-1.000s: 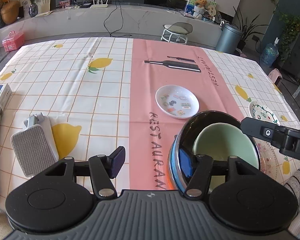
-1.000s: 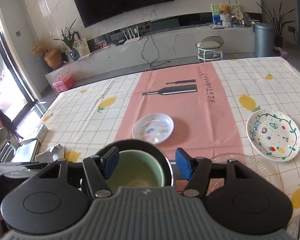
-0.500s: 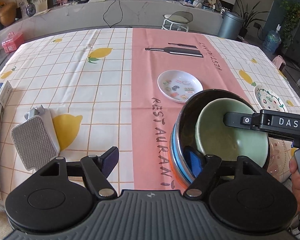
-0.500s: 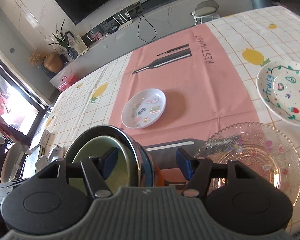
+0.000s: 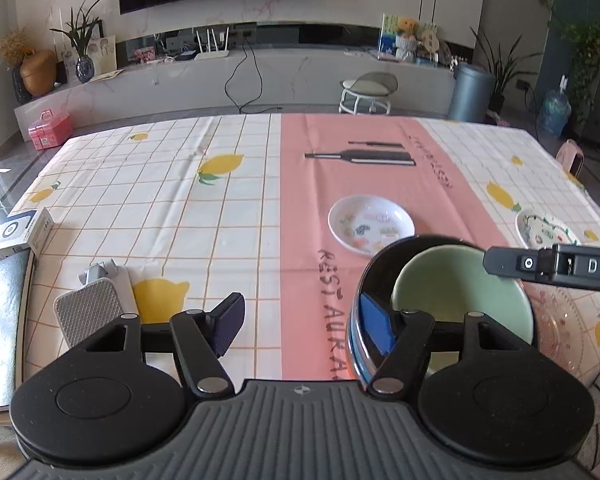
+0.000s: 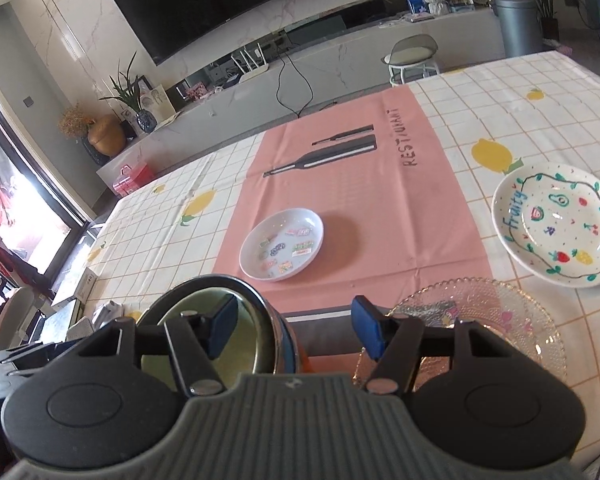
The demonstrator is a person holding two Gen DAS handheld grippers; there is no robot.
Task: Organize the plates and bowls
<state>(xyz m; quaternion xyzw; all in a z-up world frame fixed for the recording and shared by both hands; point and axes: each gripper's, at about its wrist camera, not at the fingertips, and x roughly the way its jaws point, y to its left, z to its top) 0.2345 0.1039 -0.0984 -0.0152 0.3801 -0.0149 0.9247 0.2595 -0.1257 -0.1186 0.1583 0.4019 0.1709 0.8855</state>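
Note:
A pale green bowl [image 5: 460, 284] sits nested in a dark bowl [image 5: 380, 276] with a blue and orange outside, near the table's front edge. My left gripper [image 5: 302, 328] straddles the dark bowl's left wall. Its right pad is inside the bowl and its left pad hangs well clear; the jaws are closing without pressing. My right gripper [image 6: 294, 330] straddles the right wall of the dark bowl [image 6: 260, 304], open, with one finger over the green bowl [image 6: 236, 360]. Its fingers [image 5: 540, 268] show in the left wrist view.
A white sticker plate [image 6: 282, 244] lies on the pink strip beyond the bowls. A clear glass plate [image 6: 480, 320] is just right of them, with a "Fruity" plate [image 6: 556, 224] behind. A white mesh-faced device [image 5: 88, 316] and a box [image 5: 16, 236] lie at the left.
The right gripper sank and shifted right, so the bowl's right wall now lies between its fingers. The left jaws widened, then narrowed a little, and the left view tilted up.

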